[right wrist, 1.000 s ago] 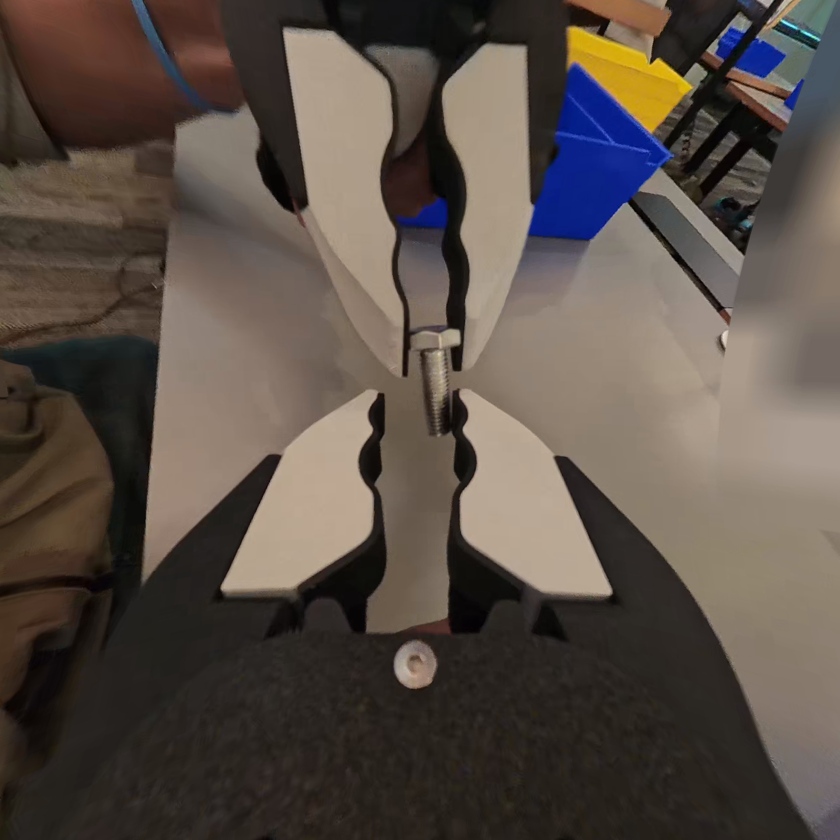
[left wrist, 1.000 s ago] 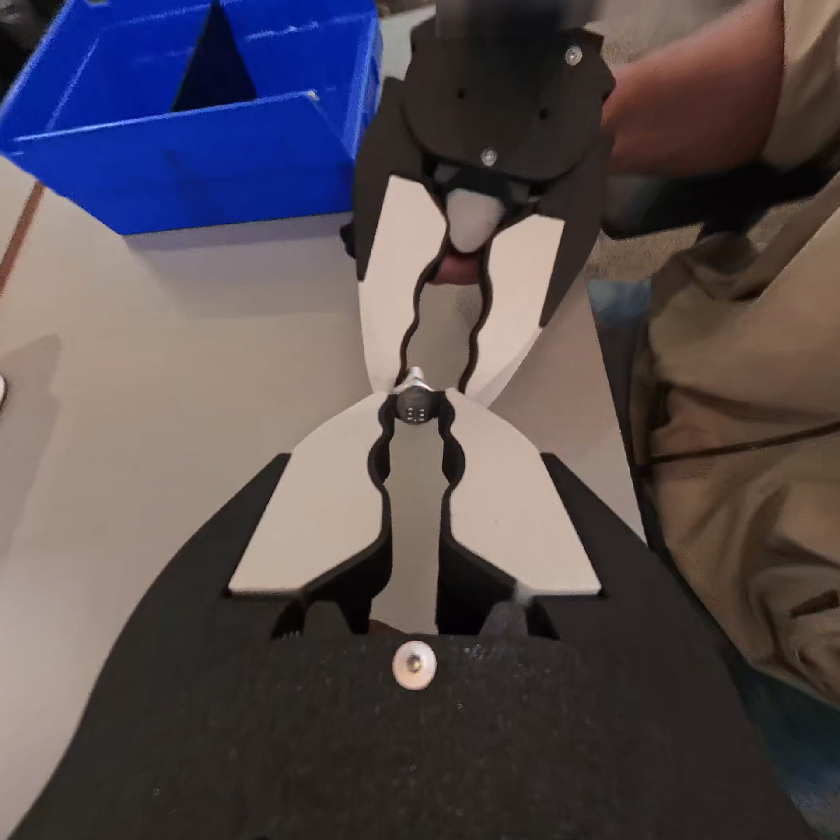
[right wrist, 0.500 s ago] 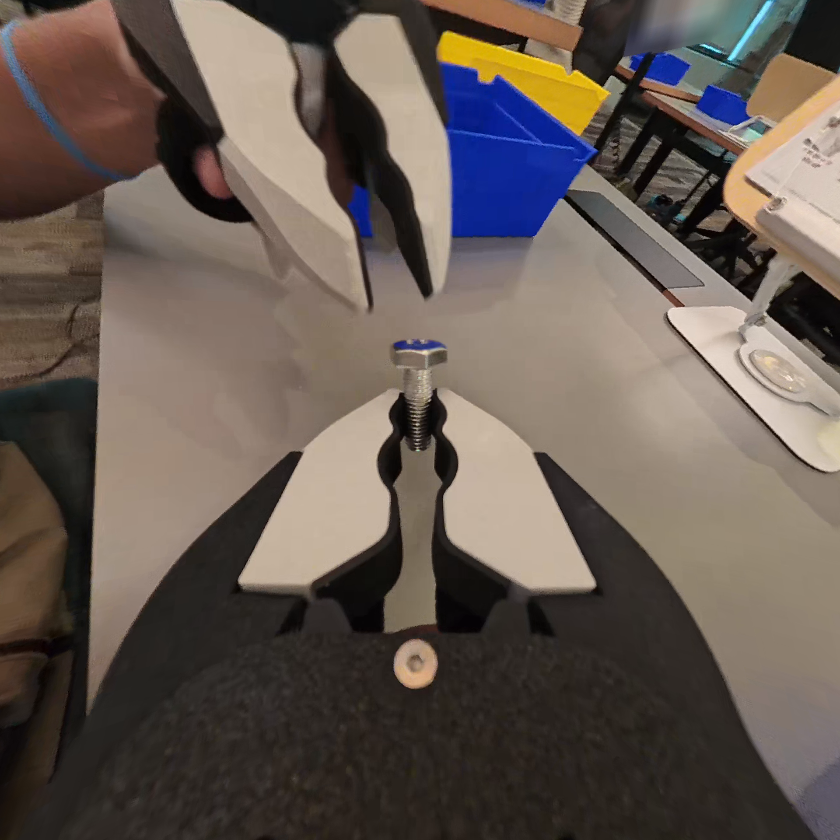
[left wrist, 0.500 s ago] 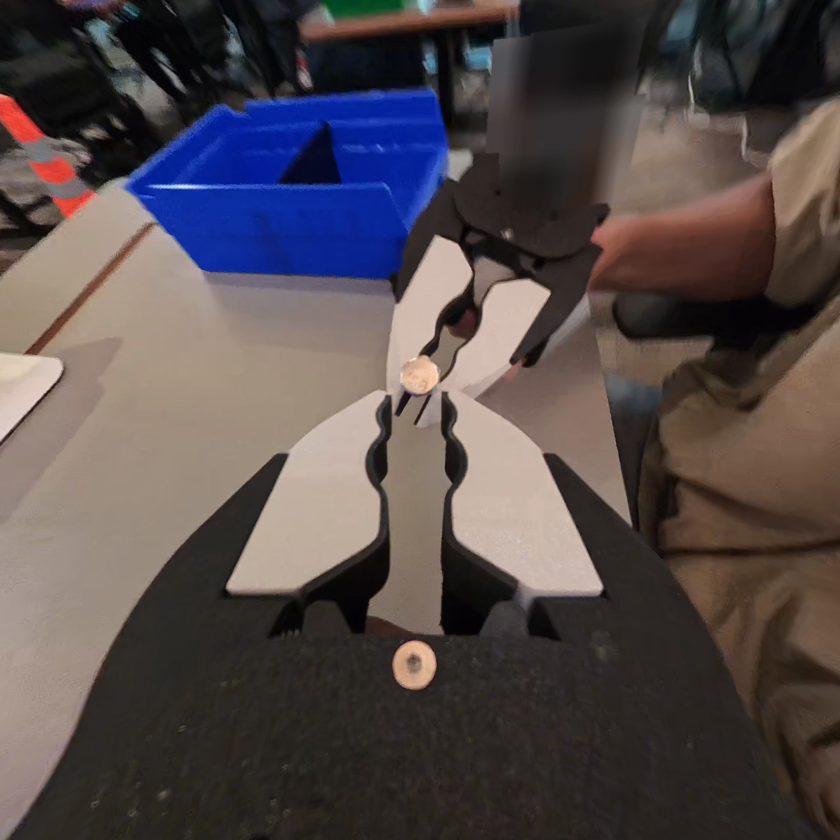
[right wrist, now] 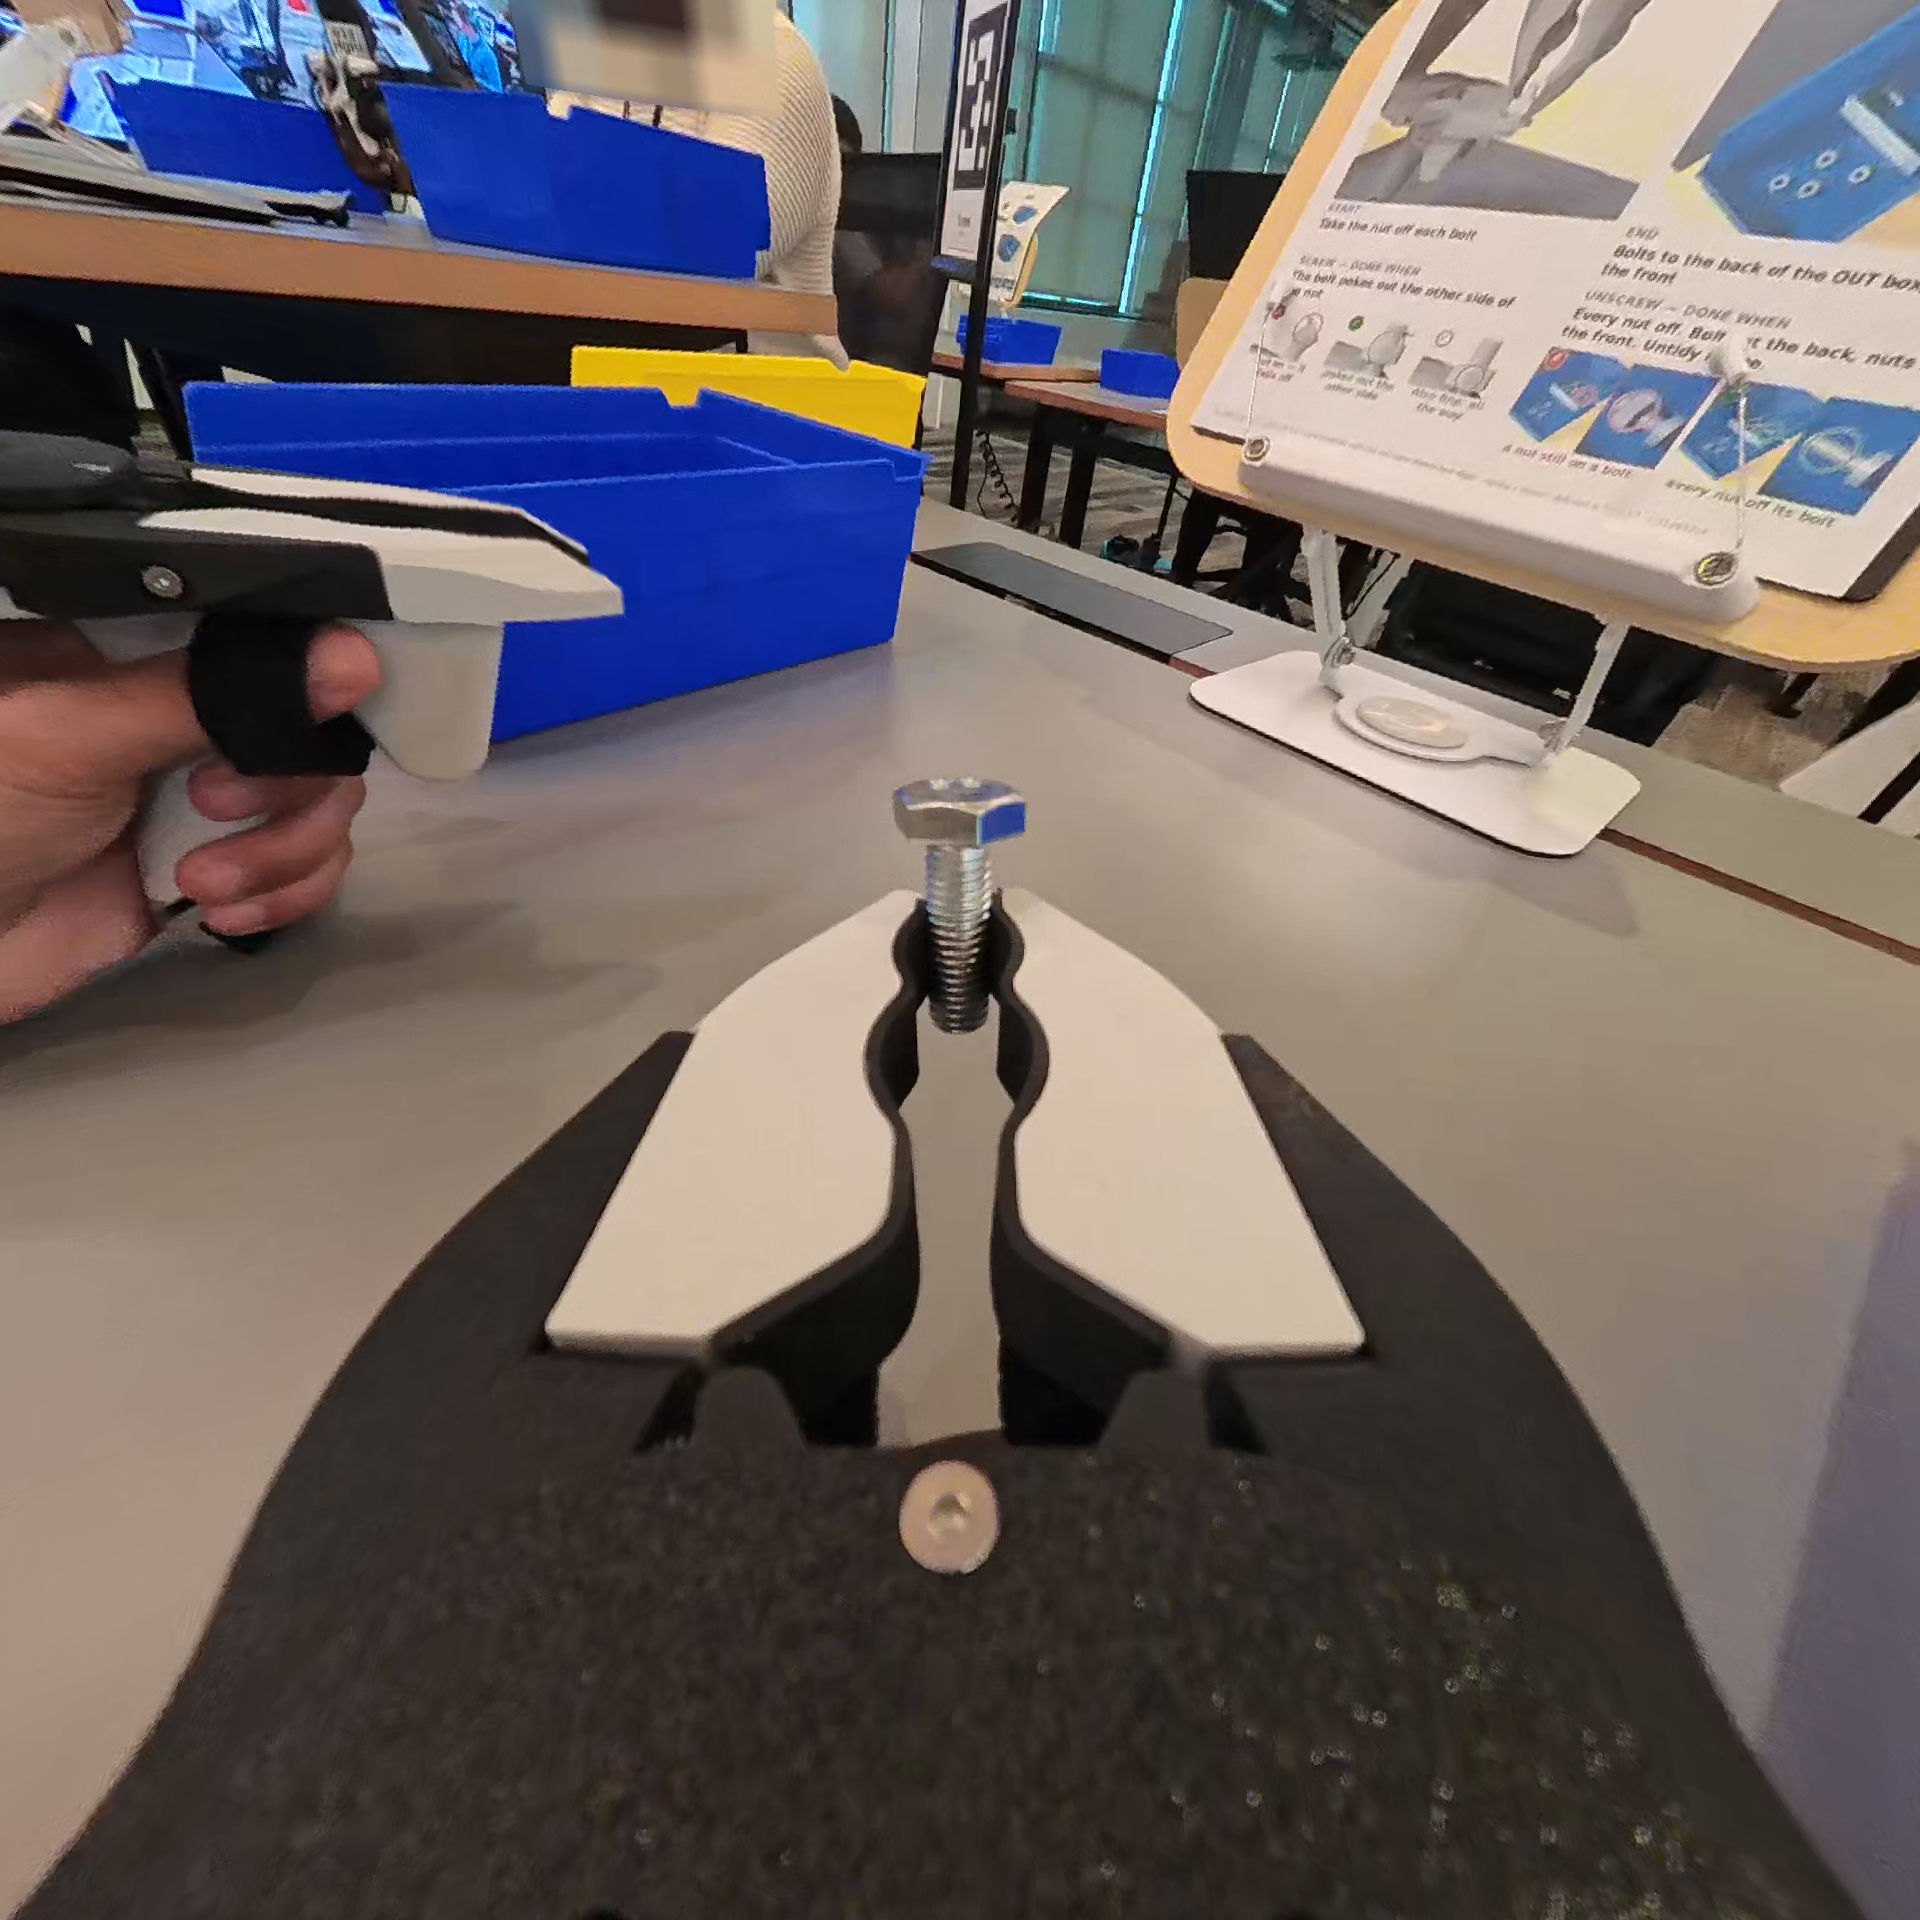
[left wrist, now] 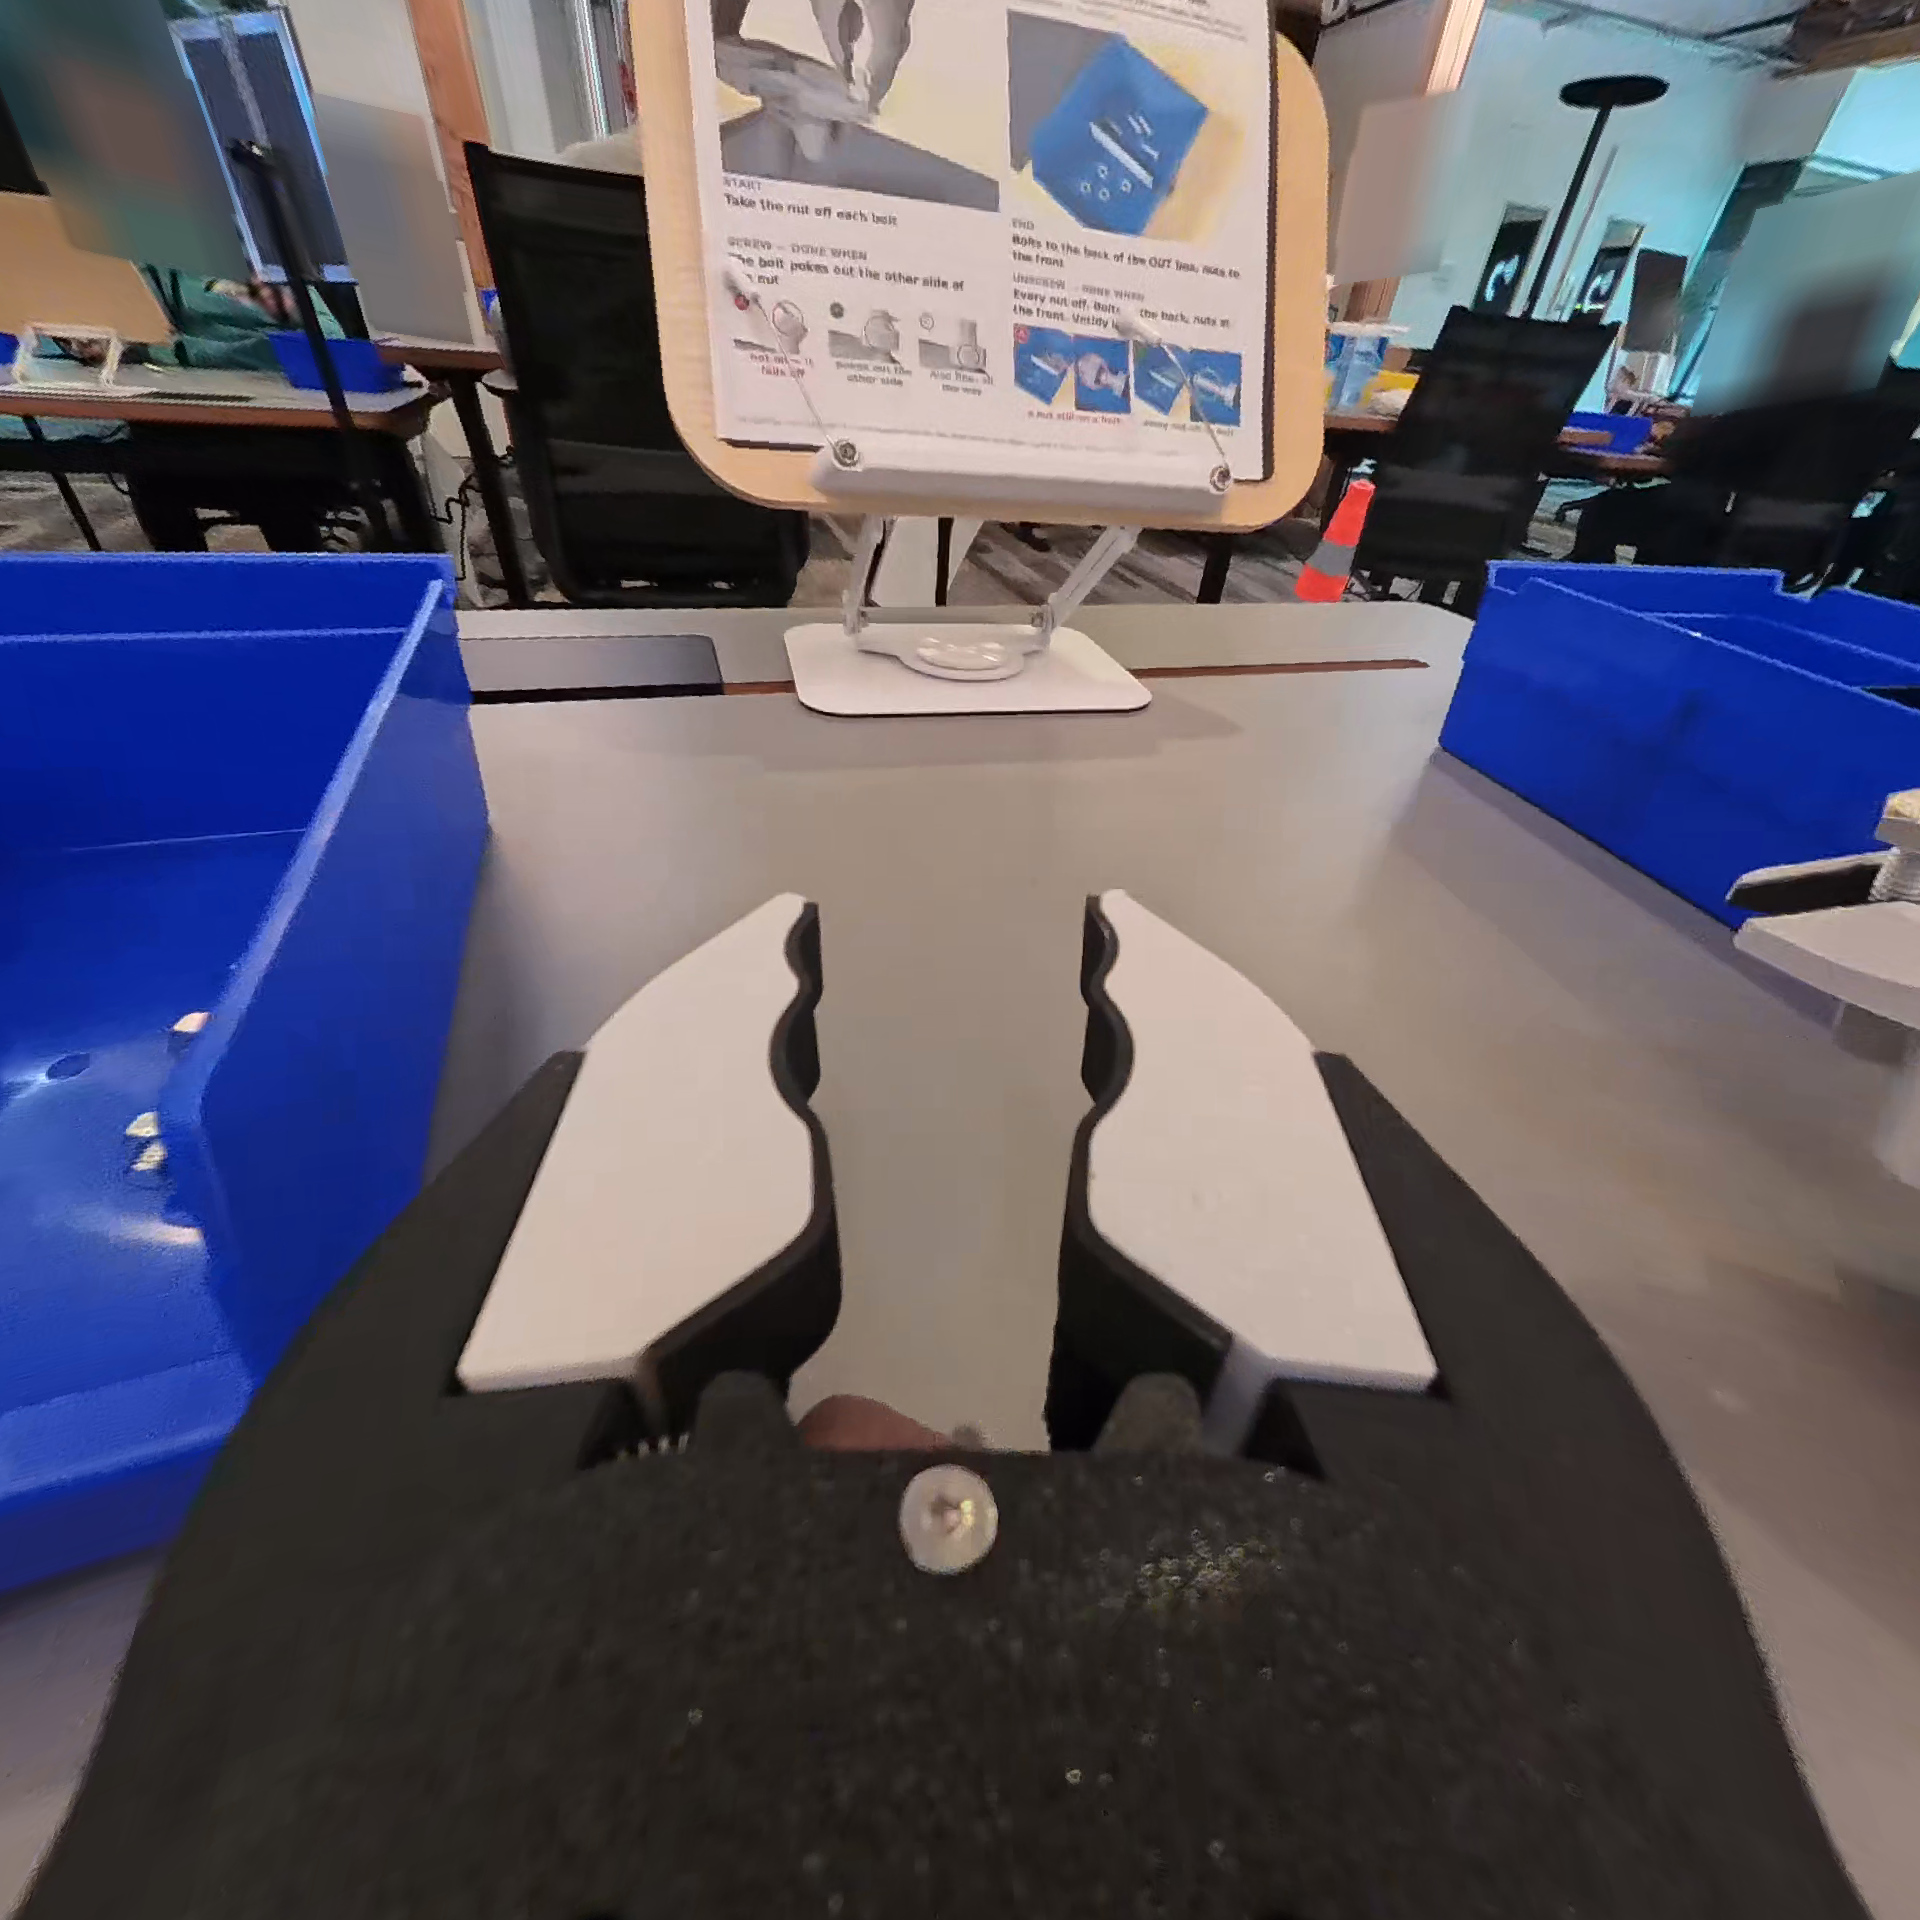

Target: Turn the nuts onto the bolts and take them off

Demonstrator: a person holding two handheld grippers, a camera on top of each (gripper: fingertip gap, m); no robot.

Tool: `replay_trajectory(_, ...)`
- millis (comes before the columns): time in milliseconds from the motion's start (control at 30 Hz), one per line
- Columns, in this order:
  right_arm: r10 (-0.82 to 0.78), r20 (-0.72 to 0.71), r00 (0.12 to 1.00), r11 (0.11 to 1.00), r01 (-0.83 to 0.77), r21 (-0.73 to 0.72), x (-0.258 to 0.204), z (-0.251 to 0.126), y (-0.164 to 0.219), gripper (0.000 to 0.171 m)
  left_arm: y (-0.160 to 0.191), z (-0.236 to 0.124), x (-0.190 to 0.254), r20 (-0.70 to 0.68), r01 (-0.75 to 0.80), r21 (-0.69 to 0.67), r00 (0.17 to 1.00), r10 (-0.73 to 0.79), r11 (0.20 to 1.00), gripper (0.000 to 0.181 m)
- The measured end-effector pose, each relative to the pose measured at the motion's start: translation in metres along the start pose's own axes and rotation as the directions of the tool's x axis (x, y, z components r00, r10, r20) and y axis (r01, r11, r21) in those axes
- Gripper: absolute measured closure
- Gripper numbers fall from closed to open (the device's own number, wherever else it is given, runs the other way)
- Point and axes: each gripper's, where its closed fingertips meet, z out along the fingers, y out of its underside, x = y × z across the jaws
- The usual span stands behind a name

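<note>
My right gripper [right wrist: 958, 914] is shut on a silver hex-head bolt [right wrist: 958, 883]. It holds the bolt upright by the threads, head up, above the grey table [right wrist: 1351, 1039]. The bolt also shows at the right edge of the left wrist view [left wrist: 1903, 852], with the right gripper's fingers [left wrist: 1829, 935] under it. My left gripper [left wrist: 948, 914] is open and empty, level over the table. In the right wrist view the left gripper [right wrist: 582, 582] is off to the left, held by a hand [right wrist: 156, 790]. No nut shows on the bolt.
A blue bin [left wrist: 208, 935] stands at the left with small metal parts [left wrist: 145, 1132] inside. Another blue bin [left wrist: 1683, 727] stands at the right. An instruction board on a white stand [left wrist: 977, 665] is at the table's far edge. A yellow bin [right wrist: 748, 384] is behind.
My left gripper let go of the bolt head, opened and swung away to face the far edge of the table. My right gripper closed on the bolt's threads and keeps it upright.
</note>
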Motion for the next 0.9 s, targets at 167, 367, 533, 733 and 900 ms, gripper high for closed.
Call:
replay_trajectory(167, -0.023, 0.004, 1.000, 1.000, 0.023, -0.014, -0.003, 0.002, 0.002, 0.162, 0.006, 0.004, 0.004, -0.022, -0.012, -0.044, 1.000, 0.011, 0.999, 0.134)
replay_trajectory(367, 0.023, 0.003, 1.000, 1.000, -0.023, -0.011, 0.003, 0.002, 0.002, 0.162, 0.006, 0.004, 0.007, -0.048, -0.012, -0.045, 0.999, 0.010, 0.999, 0.135)
replay_trajectory(533, 0.006, -0.134, 0.991, 0.999, 0.001, 0.054, 0.061, -0.019, -0.042, 0.162, 0.007, 0.004, 0.010, -0.065, -0.019, -0.050, 0.998, 0.016, 0.999, 0.135)
replay_trajectory(733, -0.020, -0.406, 0.914, 0.991, -0.036, -0.130, 0.261, -0.054, -0.096, 0.161, 0.006, 0.003, 0.010, -0.059, -0.027, -0.041, 0.998, 0.024, 0.999, 0.130)
replay_trajectory(900, 0.149, -0.417, 0.897, 0.679, -0.399, -0.616, 0.373, -0.055, 0.025, 0.161, 0.007, 0.004, 0.011, -0.077, -0.022, -0.046, 0.997, 0.019, 0.999, 0.130)
